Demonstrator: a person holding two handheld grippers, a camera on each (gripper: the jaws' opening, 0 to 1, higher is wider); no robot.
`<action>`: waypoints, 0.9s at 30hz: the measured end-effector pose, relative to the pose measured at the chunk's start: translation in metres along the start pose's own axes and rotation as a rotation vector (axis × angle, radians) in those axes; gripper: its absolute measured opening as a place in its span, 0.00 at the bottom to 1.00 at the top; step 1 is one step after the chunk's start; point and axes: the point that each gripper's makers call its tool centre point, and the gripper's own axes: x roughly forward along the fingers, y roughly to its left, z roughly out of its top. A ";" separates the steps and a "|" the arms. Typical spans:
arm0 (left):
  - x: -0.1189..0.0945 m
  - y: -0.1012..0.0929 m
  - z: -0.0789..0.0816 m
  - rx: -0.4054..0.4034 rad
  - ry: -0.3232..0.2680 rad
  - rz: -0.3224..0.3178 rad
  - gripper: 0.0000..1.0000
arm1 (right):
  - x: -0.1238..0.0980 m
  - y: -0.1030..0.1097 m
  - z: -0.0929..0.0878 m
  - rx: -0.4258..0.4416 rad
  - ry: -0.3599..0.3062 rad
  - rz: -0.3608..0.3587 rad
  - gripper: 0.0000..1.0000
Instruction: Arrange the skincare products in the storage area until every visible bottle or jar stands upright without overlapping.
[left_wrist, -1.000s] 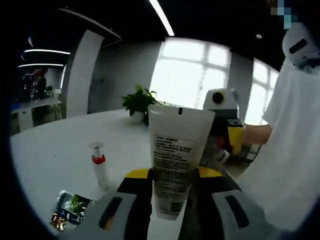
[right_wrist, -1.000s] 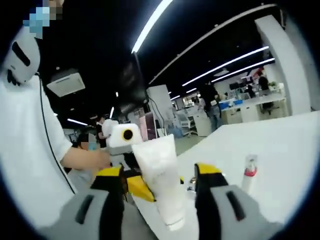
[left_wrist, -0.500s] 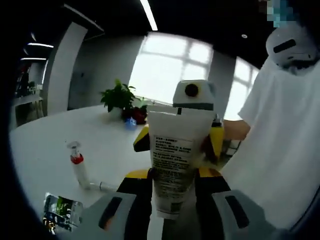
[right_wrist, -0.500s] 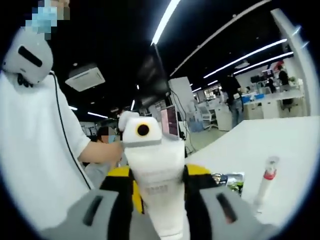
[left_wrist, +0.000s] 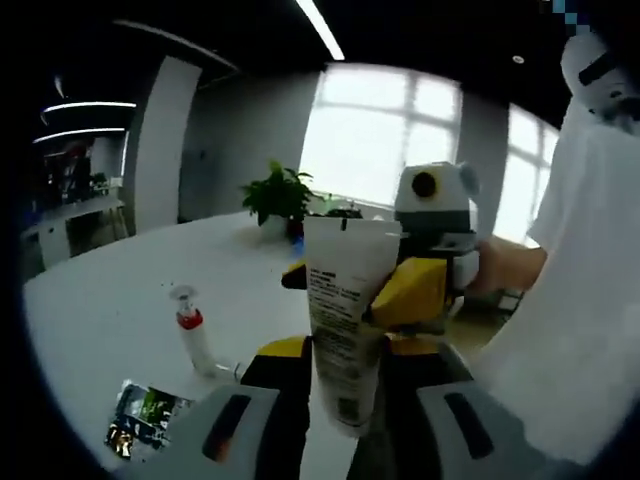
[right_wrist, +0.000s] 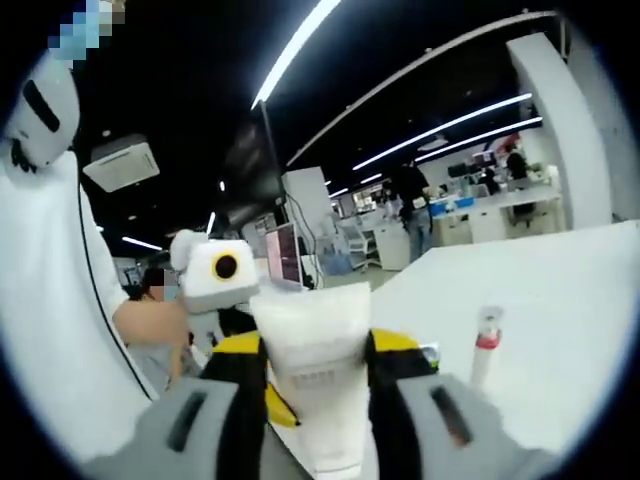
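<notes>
Both grippers (left_wrist: 340, 390) (right_wrist: 315, 385) on tube (left_wrist: 345, 300), w/ pump bottle (left_wrist: 192, 335) nearby

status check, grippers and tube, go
Both grippers shut on white tube, held upright off the table. Red-collared spray bottle standing alone. Foil sachet lying flat. Nothing blocking.

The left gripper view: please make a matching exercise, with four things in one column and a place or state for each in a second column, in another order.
Things:
1. white tube
2. red-collared pump bottle
3. foil sachet
4. potted plant

Places or states:
A. lying flat on the white table, near the view's lower left
B. standing at the table's far edge, before the window
C. held between the left gripper's jaws
D. standing upright on the table, left of the jaws

Pairs: 1-C, 2-D, 3-A, 4-B
</notes>
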 end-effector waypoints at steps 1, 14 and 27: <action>0.001 0.000 0.000 0.000 -0.001 0.015 0.22 | -0.001 -0.002 0.000 0.001 -0.002 -0.022 0.38; 0.006 0.016 -0.006 0.038 0.006 0.310 0.19 | 0.010 -0.008 0.004 -0.015 -0.010 -0.212 0.39; -0.006 0.028 -0.005 0.006 -0.025 0.442 0.14 | 0.015 -0.003 0.006 -0.016 -0.018 -0.221 0.40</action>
